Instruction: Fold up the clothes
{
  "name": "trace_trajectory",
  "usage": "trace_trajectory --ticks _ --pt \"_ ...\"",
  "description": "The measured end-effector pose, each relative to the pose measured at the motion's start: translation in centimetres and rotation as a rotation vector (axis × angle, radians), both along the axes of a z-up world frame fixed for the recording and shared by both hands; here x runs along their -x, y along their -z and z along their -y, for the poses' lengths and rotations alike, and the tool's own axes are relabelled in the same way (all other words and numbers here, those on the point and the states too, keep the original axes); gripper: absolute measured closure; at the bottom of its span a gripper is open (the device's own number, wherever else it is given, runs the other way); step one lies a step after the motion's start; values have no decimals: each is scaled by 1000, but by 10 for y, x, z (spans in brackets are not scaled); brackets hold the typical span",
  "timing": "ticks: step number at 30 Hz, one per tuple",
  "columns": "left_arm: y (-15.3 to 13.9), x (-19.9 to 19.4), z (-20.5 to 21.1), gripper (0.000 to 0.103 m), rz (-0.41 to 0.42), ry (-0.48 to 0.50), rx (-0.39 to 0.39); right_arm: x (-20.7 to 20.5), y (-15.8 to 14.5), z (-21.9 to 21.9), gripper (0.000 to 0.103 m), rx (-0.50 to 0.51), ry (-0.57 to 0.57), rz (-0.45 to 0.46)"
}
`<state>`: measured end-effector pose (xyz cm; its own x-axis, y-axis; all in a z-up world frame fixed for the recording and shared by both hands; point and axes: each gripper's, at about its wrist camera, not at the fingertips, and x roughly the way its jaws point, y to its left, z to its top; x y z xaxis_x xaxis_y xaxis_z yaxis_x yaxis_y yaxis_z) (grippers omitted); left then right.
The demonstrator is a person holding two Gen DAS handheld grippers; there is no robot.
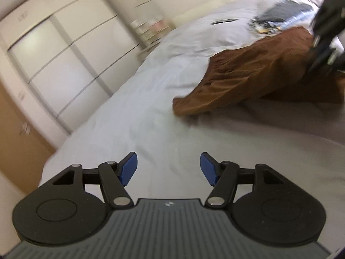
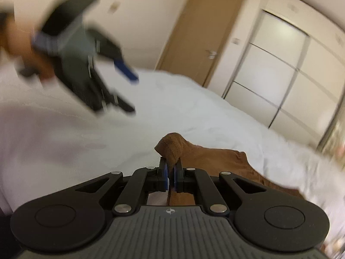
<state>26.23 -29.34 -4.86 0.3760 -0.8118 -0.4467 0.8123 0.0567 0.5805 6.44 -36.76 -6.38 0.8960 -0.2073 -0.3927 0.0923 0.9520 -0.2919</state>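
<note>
A brown garment [image 1: 254, 73] lies crumpled on the white bed [image 1: 133, 116], right of centre in the left wrist view. My left gripper [image 1: 168, 168] hovers over bare sheet below and left of the garment, open, with nothing between its blue pads. My right gripper [image 2: 170, 176] is shut on a folded edge of the brown garment [image 2: 172, 149], which trails off to the right across the bed [image 2: 64, 142]. The right gripper [image 1: 325, 32] shows blurred at the garment's far right end. The left gripper [image 2: 127, 90] appears blurred at upper left, a hand behind it.
A patterned dark and light piece of clothing [image 1: 280, 17] lies further back on the bed, beside a small dark flat object [image 1: 224, 21]. White wardrobe doors [image 1: 54, 49] and a wooden door [image 2: 200, 32] stand beyond the bed. A blurred shelf unit [image 1: 151, 26] sits near the bed's far side.
</note>
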Motion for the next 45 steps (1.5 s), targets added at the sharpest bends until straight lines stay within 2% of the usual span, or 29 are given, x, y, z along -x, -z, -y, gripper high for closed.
trace_trajectory --ticks 2,5,8,10,13,15,16,17,18,20,22,25,29,32,35,37,40,43,45 --pt "6 -6 36 43 45 68 -15 12 -10 18 99 -66 7 36" --pt "26 -12 91 43 155 165 -87 29 -21 44 99 -153 9 76" --pt "51 -18 134 45 276 262 -172 33 -27 59 99 -187 -10 101" --pt "66 -22 155 50 363 316 -204 42 -31 72 99 -207 -25 113" --pt "82 -27 178 66 480 396 -265 48 -31 87 99 -230 -59 127" --pt "87 -28 187 88 532 438 -314 52 -30 95 99 -246 -78 139" --pt "88 -27 191 93 548 451 -339 54 -29 100 99 -262 -84 144" --pt "86 -26 194 99 552 452 -361 55 -28 104 99 -280 -89 148" --pt "80 -24 197 101 550 444 -377 57 -27 108 99 -304 -93 151" --pt "63 -18 203 102 541 420 -386 65 -28 118 99 -365 -95 165" --pt "38 -6 211 102 532 402 -377 79 -31 132 99 -471 -80 201" --pt "2 21 232 102 539 401 -360 113 -42 163 99 -580 -23 289" --pt "-23 66 284 102 545 430 -329 167 -58 206 99 -665 92 417" --pt "-21 95 336 102 525 432 -328 206 -58 240 99 -707 214 497" --pt "-12 117 385 102 477 414 -336 237 -44 278 99 -761 342 531" --pt "-2 127 415 102 433 392 -340 249 -30 303 99 -805 413 534" --pt "20 138 454 95 349 327 -358 256 -6 334 99 -827 520 515" --pt "37 140 471 93 286 255 -351 266 18 347 99 -862 603 479" --pt "41 144 460 92 255 236 -340 274 33 353 98 -890 655 454"
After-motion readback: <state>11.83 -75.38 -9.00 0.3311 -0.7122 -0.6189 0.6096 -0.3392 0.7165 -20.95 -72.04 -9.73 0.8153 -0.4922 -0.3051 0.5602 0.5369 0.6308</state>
